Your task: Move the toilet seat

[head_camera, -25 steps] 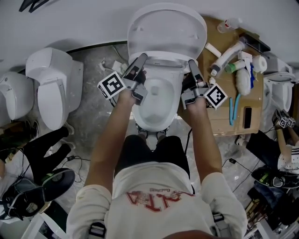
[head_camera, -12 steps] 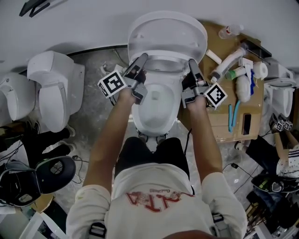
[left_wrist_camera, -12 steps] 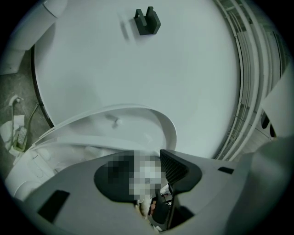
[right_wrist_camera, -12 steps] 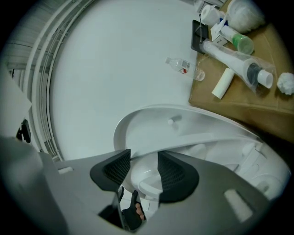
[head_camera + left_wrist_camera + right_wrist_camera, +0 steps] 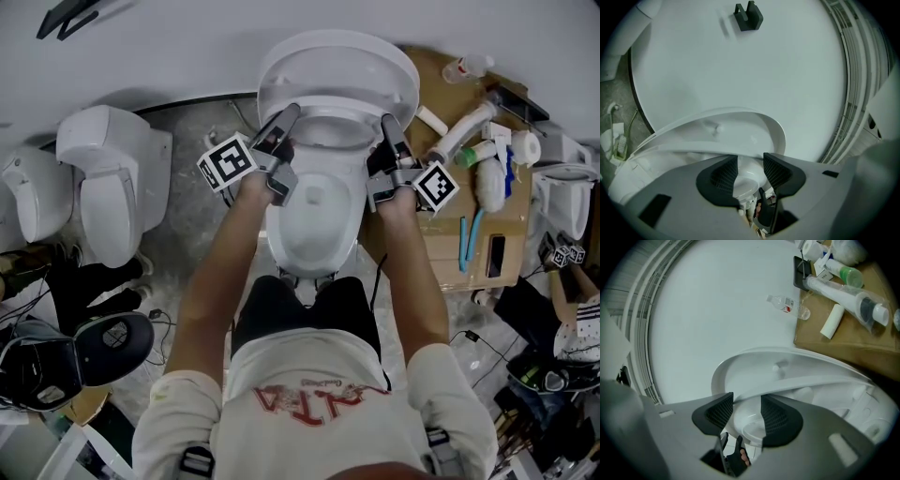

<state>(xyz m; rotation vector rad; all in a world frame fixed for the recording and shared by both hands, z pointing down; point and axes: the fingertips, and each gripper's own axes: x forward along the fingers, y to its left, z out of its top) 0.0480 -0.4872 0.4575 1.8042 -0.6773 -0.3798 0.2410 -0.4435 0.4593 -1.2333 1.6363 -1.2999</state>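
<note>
**Both grippers grip the tilted toilet seat**

The toilet seat [image 5: 815,382] is tilted up from the bowl [image 5: 314,211], hinged at the bowl's rear edge under the upright lid [image 5: 337,66]. The left gripper [image 5: 750,171] holds its left side and the right gripper [image 5: 746,413] its right side. Both pairs of jaws are narrow, pressed on the seat. A cardboard sheet [image 5: 441,246] lies beside the bowl's right edge.

white toilet seat [image 5: 337,67], brown cardboard [image 5: 441,246], grey speckled floor [image 5: 197,211].

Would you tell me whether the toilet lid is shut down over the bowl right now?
No, the lid stands raised behind the bowl, whose white inside lies open to the head view.
</note>
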